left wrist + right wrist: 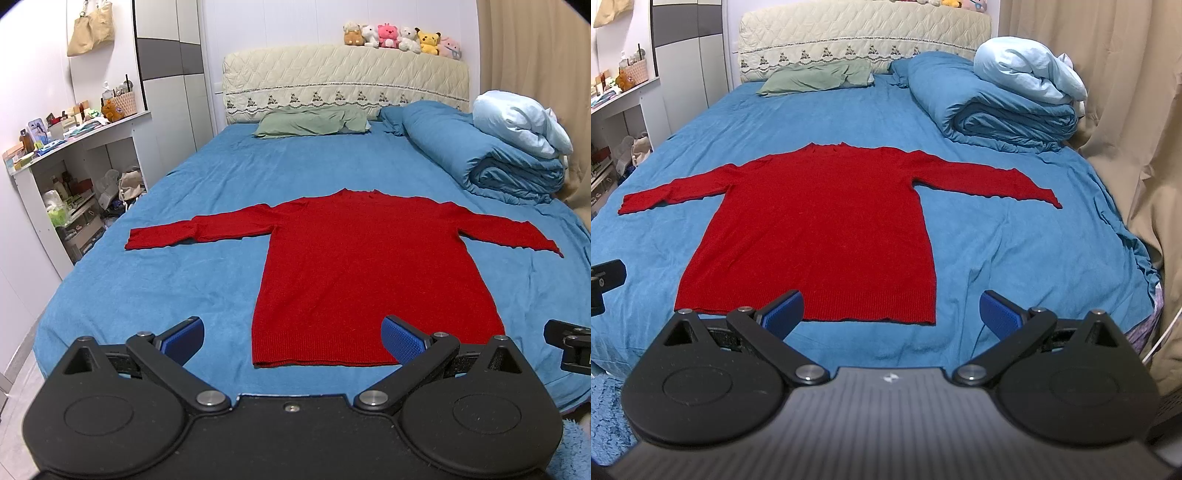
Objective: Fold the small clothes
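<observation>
Left wrist view: a red sweater (369, 266) lies flat on a blue bed (184, 266), sleeves spread out to both sides, collar toward the headboard, hem nearest the camera. Its long axis runs straight away from the viewer. The left gripper (293, 338) hovers wide open and holds nothing; the hem's left corner sits between its blue pads, close ahead. A rolled duvet (480, 155) rests far right.

Right wrist view: the same sweater (820, 221) fills the middle, hem toward the camera. The right gripper (892, 312) is also spread wide and empty, with the hem's right corner just ahead between its pads. Each gripper seems about equally near its own hem corner, suggesting folding has not begun.
</observation>
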